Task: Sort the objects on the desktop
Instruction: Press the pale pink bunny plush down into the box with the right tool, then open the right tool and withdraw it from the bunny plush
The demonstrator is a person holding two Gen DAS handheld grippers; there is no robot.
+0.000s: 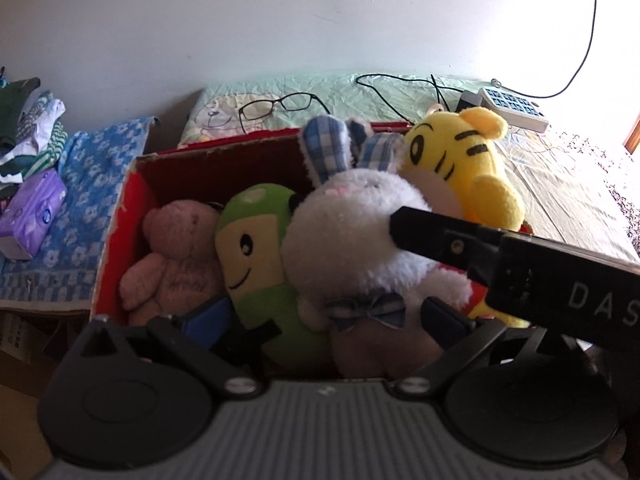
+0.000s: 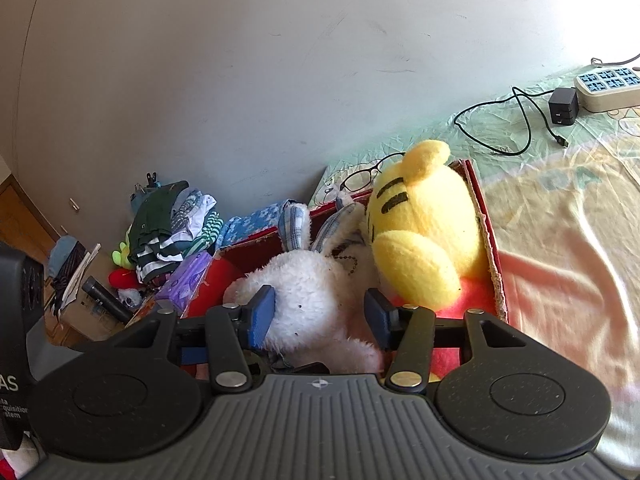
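- Settling the white rabbit (image 2: 316, 292) into the red box (image 2: 486, 220) is the step in hand; it sits between the green plush (image 1: 256, 256) and yellow tiger (image 2: 420, 232).
- The right gripper (image 2: 318, 316) stands half open astride the rabbit, pads seemingly off the fur; withdraw straight back so nothing drags.
- The left gripper (image 1: 328, 316) is wide open around the plush toys, gripping nothing; keep it clear.

White letters "DAS" stood on the black gripper body (image 1: 560, 280) that crossed in front of the white rabbit toy (image 1: 352, 232). In the right wrist view, the other black body (image 2: 16, 360) bore "AS" above partly cut-off small print.
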